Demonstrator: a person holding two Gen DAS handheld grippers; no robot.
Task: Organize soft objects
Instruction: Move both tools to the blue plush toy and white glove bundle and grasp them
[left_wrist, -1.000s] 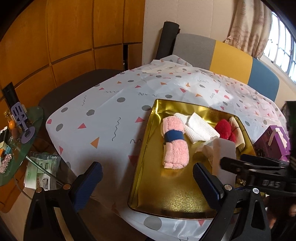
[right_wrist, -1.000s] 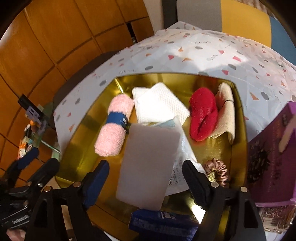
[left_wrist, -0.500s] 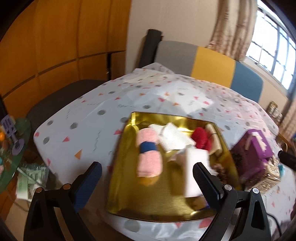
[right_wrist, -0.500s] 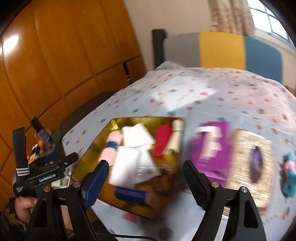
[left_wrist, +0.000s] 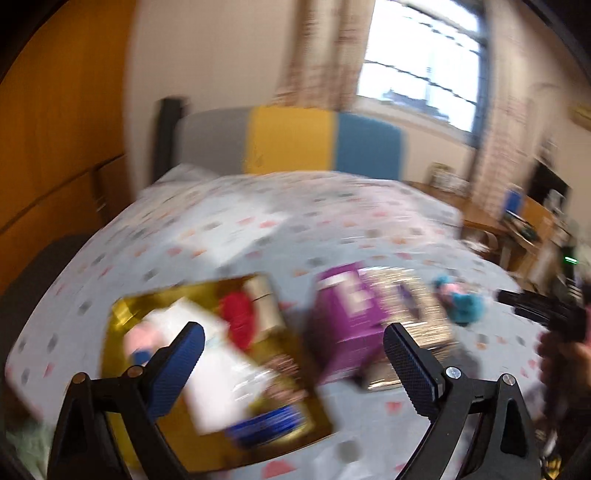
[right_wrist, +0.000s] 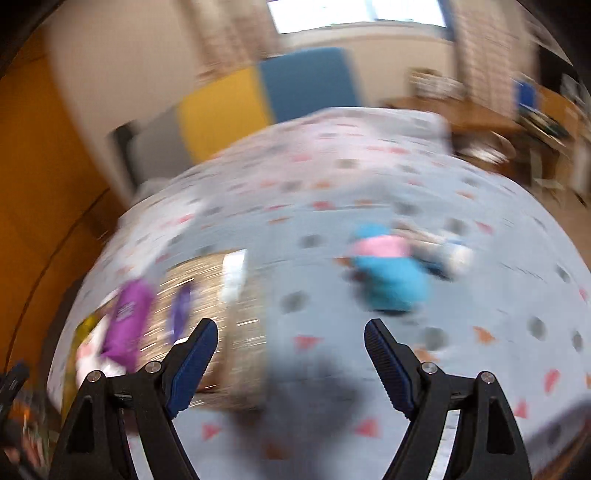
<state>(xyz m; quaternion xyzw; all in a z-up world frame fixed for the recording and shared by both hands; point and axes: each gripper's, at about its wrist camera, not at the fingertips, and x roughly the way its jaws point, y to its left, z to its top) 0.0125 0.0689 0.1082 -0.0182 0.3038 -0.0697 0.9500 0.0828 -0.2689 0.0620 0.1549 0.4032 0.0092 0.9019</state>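
Note:
Both views are motion-blurred. In the left wrist view my left gripper (left_wrist: 291, 336) is open and empty above a gold tray (left_wrist: 114, 332) that holds a pink rolled towel (left_wrist: 142, 338), a white pack (left_wrist: 218, 373), a red soft item (left_wrist: 238, 314) and a blue packet (left_wrist: 266, 430). In the right wrist view my right gripper (right_wrist: 291, 332) is open and empty above the tablecloth, with a teal and pink soft toy (right_wrist: 388, 266) ahead to the right. The toy also shows in the left wrist view (left_wrist: 461, 302).
A purple box (left_wrist: 347, 317) and a glittery gold box (left_wrist: 410, 306) stand right of the tray; both show at left in the right wrist view (right_wrist: 129, 317), (right_wrist: 218, 295). A patterned tablecloth (right_wrist: 369, 177) covers the table. A grey, yellow and blue chair (left_wrist: 295, 140) stands behind.
Both grippers have swung right and pulled up from the tray. The right gripper now faces the teal toy; the tray has slid to its far left.

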